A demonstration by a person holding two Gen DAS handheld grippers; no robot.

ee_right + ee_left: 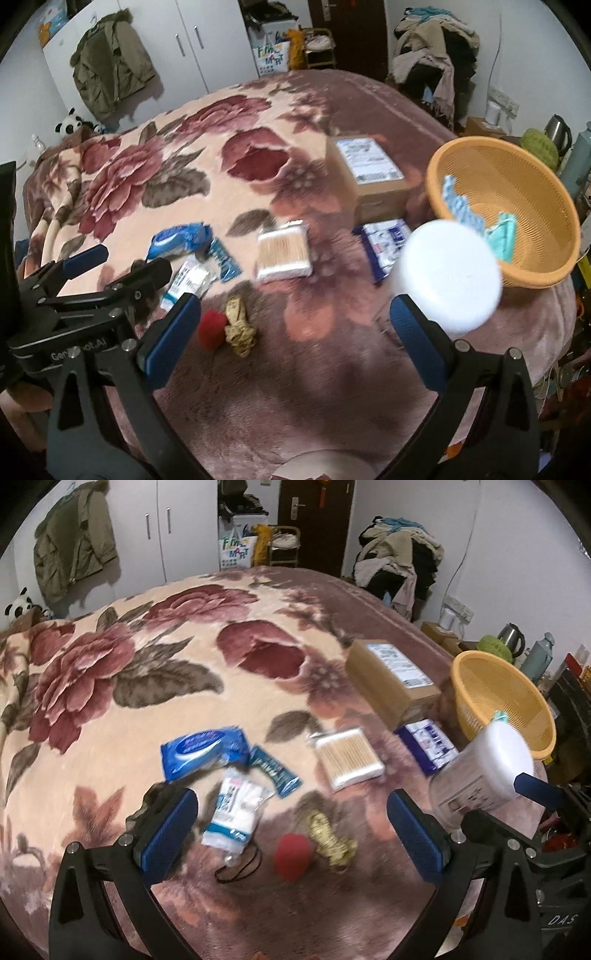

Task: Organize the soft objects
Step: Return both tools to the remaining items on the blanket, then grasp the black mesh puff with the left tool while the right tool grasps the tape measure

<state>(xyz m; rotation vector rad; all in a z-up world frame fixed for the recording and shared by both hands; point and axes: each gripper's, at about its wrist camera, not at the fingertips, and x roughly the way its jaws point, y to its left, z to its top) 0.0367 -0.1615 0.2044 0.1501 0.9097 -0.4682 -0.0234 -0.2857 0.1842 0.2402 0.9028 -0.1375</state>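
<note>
Soft goods, loose lot, on floral blanket (122, 746) over a bed. Blue wipes pack (203, 753) lies left of centre, with a small blue sachet (275, 771) just beside its right end and a clear bag of white pads (236, 816) nearer the camera, touching the sachet. Pack of cotton swabs (349, 757) lies flat to the right of these, apart from them. Red soft lump (293, 856) and crumpled gold piece (332, 838) sit side by side, touching, nearest the cameras; a black cord loop (240, 871) lies by the pad bag's lower end. Navy-and-white packet (428, 746) lies between the swabs and the orange basket (517, 177), against the foot of a cardboard box (391, 679). The basket stands at the bed's right edge and holds a blue-and-white packet (461, 206) and a teal folded item (502, 236). White-lidded clear tub (450, 273), tilted and blurred, is in front of the basket; whether it rests on the blanket cannot be told. Left gripper (291, 801): jaws spread wide, nothing between them, above the red lump and pad bag. Right gripper (297, 304): jaws likewise released wide; the tub shows just beyond its right finger, not between the pads.
</note>
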